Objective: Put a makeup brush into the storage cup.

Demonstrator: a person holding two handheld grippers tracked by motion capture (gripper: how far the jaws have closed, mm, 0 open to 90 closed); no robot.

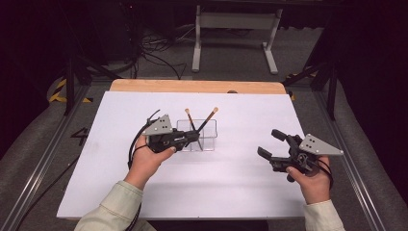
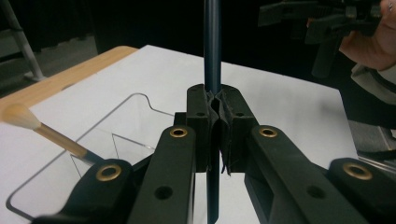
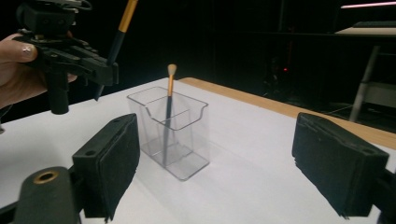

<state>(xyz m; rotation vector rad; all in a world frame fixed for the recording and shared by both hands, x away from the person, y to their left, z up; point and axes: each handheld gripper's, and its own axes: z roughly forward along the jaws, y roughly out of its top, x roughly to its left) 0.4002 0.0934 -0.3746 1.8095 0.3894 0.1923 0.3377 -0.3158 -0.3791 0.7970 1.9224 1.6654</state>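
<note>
A clear plastic holder (image 1: 204, 137) stands mid-table. One makeup brush (image 1: 189, 118) leans inside it, bristles up. My left gripper (image 1: 196, 136) is shut on the dark handle of a second brush (image 1: 208, 119), held over the holder's near left side. In the left gripper view the pads (image 2: 233, 116) pinch that handle (image 2: 212, 46), with the holder's rim (image 2: 135, 100) and the other brush's tip (image 2: 18, 116) to the left. My right gripper (image 1: 269, 143) is open and empty, off to the right of the holder. Its view looks between the wide jaws at the holder (image 3: 187, 135), the standing brush (image 3: 170, 91) and the left gripper (image 3: 100, 70).
A white board (image 1: 240, 183) covers the table, with a wooden strip (image 1: 192, 86) along its far edge. Beyond it are a white metal stand (image 1: 235, 33) and cables (image 1: 154, 53) on the floor. Dark frame legs (image 1: 70, 82) flank the table.
</note>
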